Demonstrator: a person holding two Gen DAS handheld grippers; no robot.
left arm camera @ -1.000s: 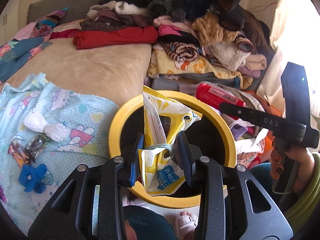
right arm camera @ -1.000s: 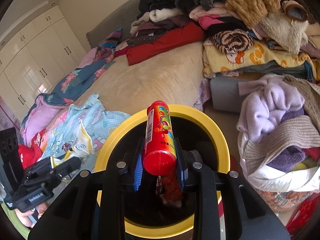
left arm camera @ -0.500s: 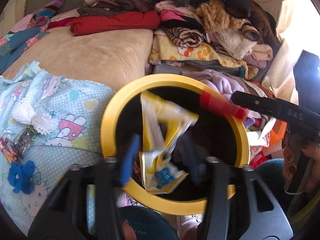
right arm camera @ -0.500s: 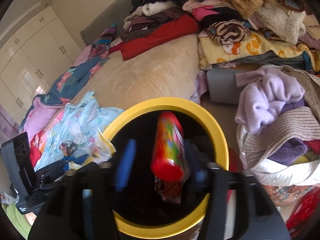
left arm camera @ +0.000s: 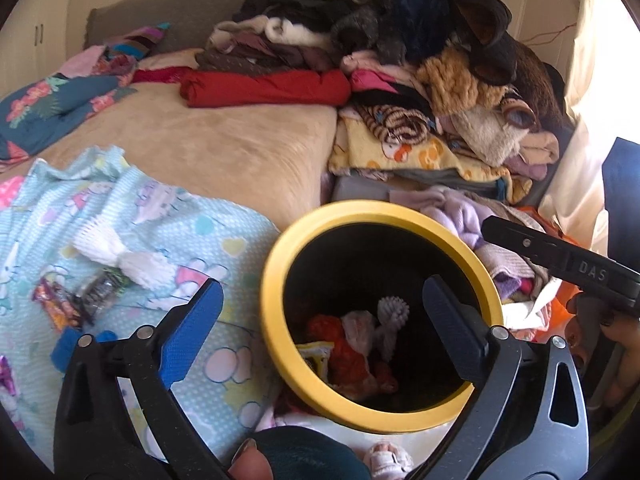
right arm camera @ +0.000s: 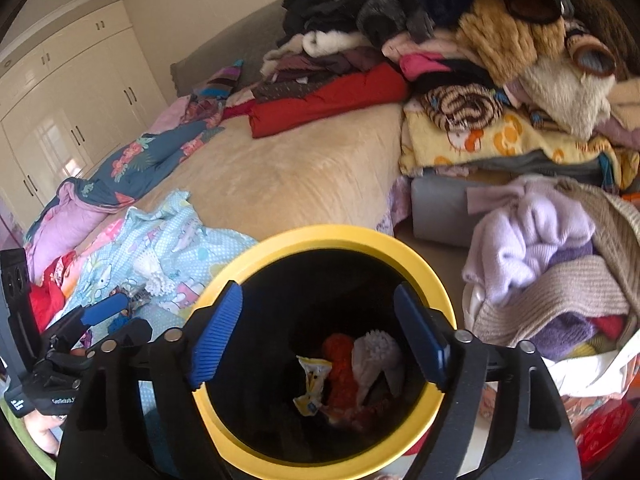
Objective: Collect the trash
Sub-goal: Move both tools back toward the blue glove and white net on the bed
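- Both the left hand-held gripper [left arm camera: 320, 320] and the right hand-held gripper [right arm camera: 318, 336] gape wide, empty, above the yellow-rimmed bin [right arm camera: 404, 248].
- Risk: reaching for the candy wrappers [left arm camera: 60, 308] beside the bin may snag the blue blanket [left arm camera: 192, 232].

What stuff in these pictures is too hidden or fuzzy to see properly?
- Bottom of the yellow bin, right wrist view: deep shadow hides most of what lies there beyond the yellow packet; no red tube can be made out.
- Small wrappers on the blue blanket, left wrist view: too small to read.
- Right tool, left wrist view: cut off by the edge.
- Blue thing, left wrist view: half hidden behind the left tool.
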